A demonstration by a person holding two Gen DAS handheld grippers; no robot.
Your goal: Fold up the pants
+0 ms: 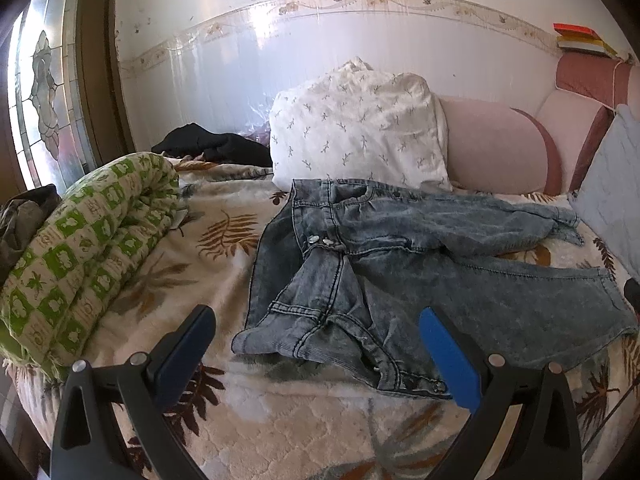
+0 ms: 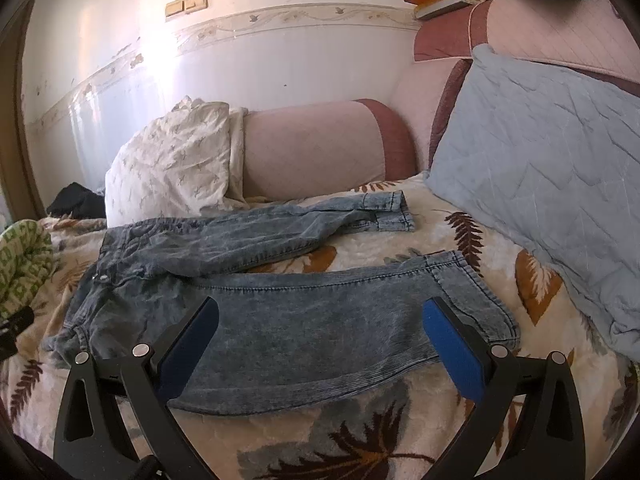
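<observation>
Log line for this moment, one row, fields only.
stage: pre-grasp | jeans: unfolded on leaf-print blanket, legs apart | left gripper: open over waistband, empty | right gripper: open over near leg, empty

My left wrist camera looks low across the bed, close over the waistband end of the pants [image 1: 360,264], facing the wall [image 1: 224,60] at 12 o'clock. My right wrist camera sits just as low and near, over the lower leg, headboard [image 2: 320,148] ahead. Both views share the pants, the white pillow [image 1: 356,128] and the leaf-print blanket [image 2: 400,420].
</observation>
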